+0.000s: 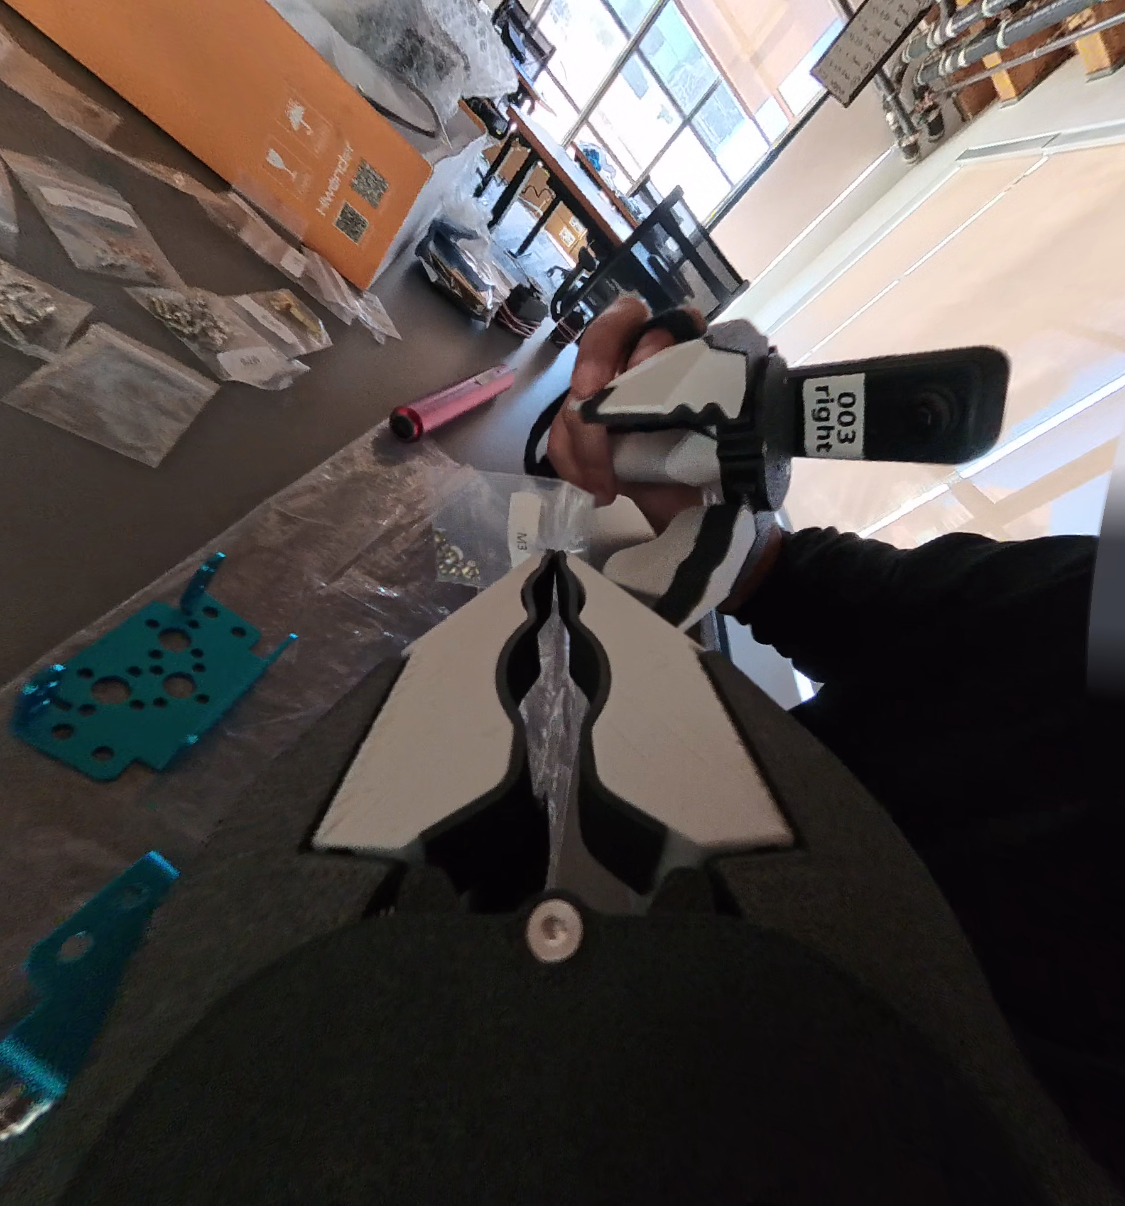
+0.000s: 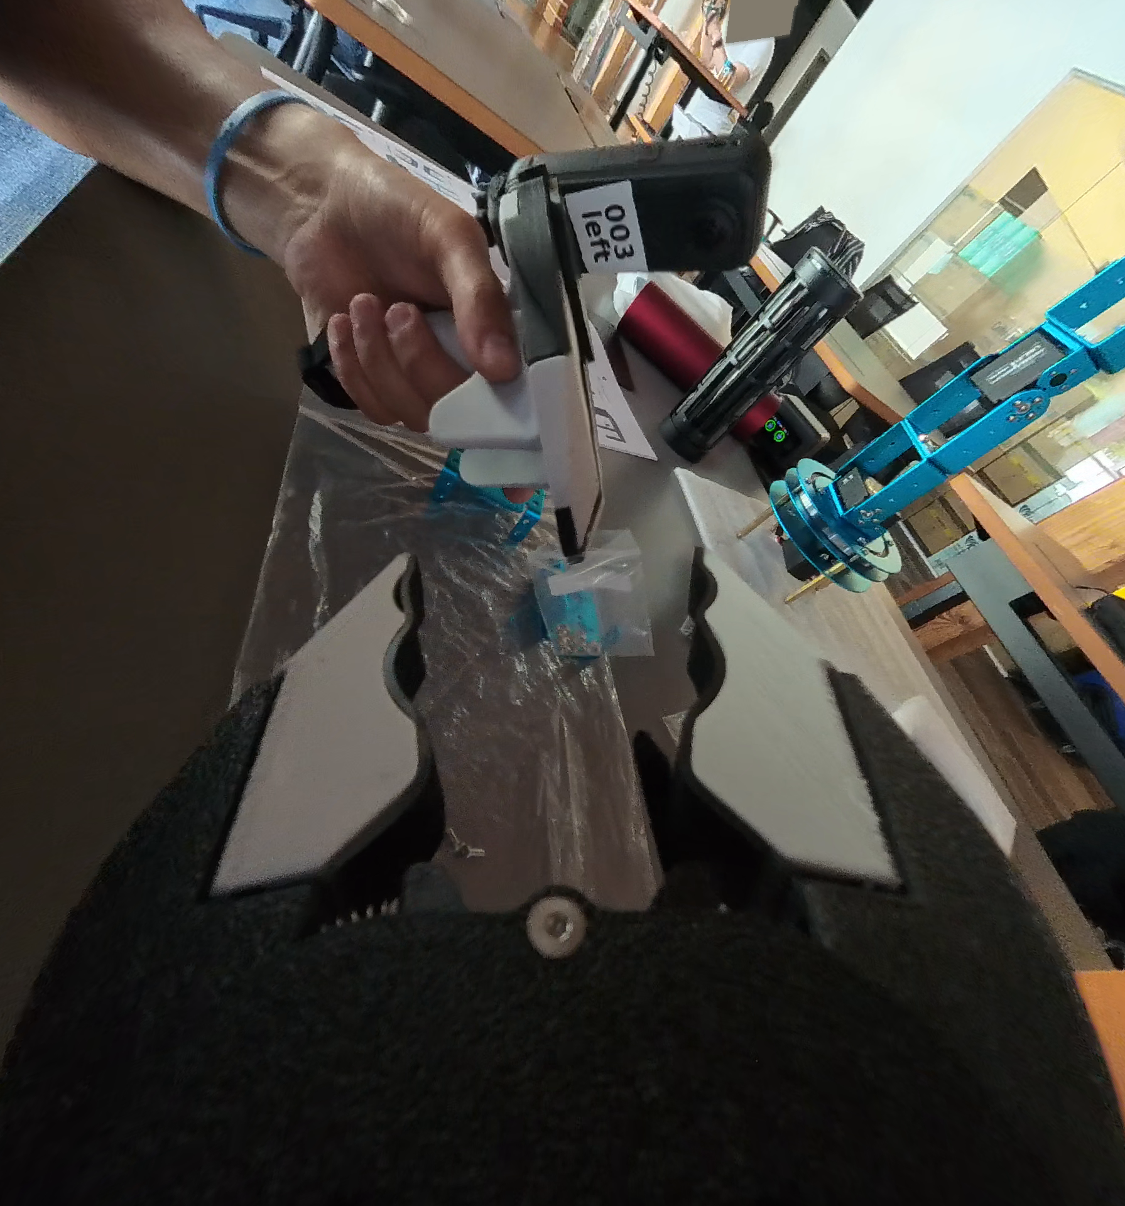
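Note:
My left gripper (image 1: 554, 561) is shut on the top edge of a small clear plastic bag (image 1: 540, 506) that has a white label and small metal fasteners inside. In the right wrist view the left gripper (image 2: 572, 551) pinches the same bag (image 2: 595, 603), which hangs just above a crinkled clear plastic sheet (image 2: 533, 750). My right gripper (image 2: 554, 564) is open and empty, its jaws wide apart either side of the bag, a little short of it. It also shows in the left wrist view (image 1: 618, 496), just beyond the bag, held by a hand.
A blue perforated plate (image 1: 142, 692) and a blue bracket (image 1: 83, 966) lie on the plastic sheet (image 1: 351, 522). Several bags of hardware (image 1: 109, 391), a pink cylinder (image 1: 455, 401) and an orange box (image 1: 233, 111) are behind. A blue robot arm (image 2: 977, 417), black cylinder (image 2: 762, 365) and loose screw (image 2: 467, 848) are near. Both grippers' tips are close together, under 4 cm apart. My left gripper's tips are some 12 centimetres from the blue perforated plate (image 1: 142, 692).

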The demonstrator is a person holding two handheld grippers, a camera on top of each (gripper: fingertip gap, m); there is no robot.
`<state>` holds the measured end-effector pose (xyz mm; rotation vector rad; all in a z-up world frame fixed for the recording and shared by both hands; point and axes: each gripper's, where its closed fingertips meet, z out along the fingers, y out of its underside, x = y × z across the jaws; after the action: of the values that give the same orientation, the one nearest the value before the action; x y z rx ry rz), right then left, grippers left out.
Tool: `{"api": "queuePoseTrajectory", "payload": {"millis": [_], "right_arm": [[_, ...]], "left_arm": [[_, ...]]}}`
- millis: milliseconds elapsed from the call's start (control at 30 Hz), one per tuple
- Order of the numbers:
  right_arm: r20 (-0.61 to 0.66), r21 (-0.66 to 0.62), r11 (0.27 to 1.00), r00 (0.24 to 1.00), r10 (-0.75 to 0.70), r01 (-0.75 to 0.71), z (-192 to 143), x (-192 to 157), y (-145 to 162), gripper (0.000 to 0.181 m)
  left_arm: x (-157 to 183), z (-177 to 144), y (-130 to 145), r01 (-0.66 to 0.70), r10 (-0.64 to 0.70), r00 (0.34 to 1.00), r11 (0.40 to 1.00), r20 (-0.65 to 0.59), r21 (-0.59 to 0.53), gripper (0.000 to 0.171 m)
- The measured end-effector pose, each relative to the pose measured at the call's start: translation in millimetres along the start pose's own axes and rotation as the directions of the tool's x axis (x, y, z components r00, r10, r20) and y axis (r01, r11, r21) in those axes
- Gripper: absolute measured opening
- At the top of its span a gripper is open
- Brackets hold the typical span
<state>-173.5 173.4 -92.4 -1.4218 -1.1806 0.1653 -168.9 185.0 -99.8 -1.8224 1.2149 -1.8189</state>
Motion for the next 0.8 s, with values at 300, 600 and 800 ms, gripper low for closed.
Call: {"api": "queuePoseTrajectory", "payload": {"millis": [300, 600, 800], "right_arm": [[-0.023, -0.027, 0.998, 0.999, -0.049, 0.049, 8.1, -5.2, 7.3, 0.040], [-0.048, -0.081, 0.994, 0.995, -0.082, 0.078, 8.3, 0.1, 15.9, 0.032], [-0.055, -0.098, 0.988, 0.991, -0.122, 0.117, 10.2, -3.2, 15.6, 0.032]], "left_arm": [[24.8, 7.4, 12.3, 0.094, -0.105, 0.977, 0.993, -0.186, -0.066, 0.000], [9.3, 7.0, 8.3, -0.092, 0.090, 0.996, 0.994, -0.024, -0.065, 0.022], [8.3, 7.8, 6.3, -0.119, 0.119, 0.993, 0.992, -0.003, -0.049, 0.014]]}}
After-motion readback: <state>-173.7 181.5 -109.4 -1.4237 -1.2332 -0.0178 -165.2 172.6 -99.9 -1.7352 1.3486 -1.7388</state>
